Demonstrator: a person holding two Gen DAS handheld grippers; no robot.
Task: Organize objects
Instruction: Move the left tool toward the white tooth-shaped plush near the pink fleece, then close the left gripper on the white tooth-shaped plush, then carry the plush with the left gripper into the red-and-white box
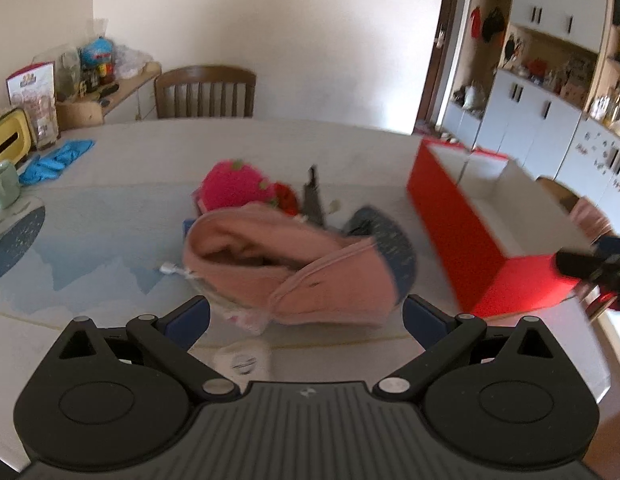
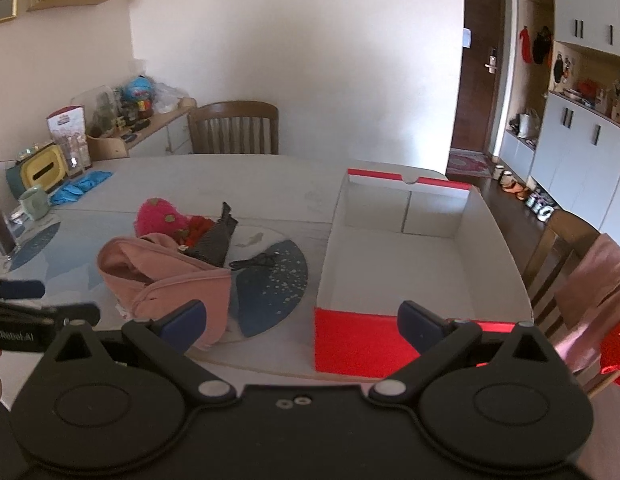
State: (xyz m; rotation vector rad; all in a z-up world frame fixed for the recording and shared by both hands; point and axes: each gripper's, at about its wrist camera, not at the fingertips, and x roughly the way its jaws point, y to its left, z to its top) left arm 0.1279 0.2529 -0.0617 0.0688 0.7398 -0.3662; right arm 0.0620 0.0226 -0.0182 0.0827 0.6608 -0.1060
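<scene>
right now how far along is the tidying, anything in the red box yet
Nothing looks done: the red box is empty. Nothing is in hand either; the left hand-held gripper and right hand-held gripper are both open. Left to do: the pink garment, pink plush and dark items beside them.

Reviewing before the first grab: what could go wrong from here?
1. The pink garment lies bunched against the strawberry plush and dark fabric; the open left gripper may drag several at once.
2. A white cable pokes out beside it and could snag.
3. The red box sits near the table edge; a nudge might shift it off.
</scene>
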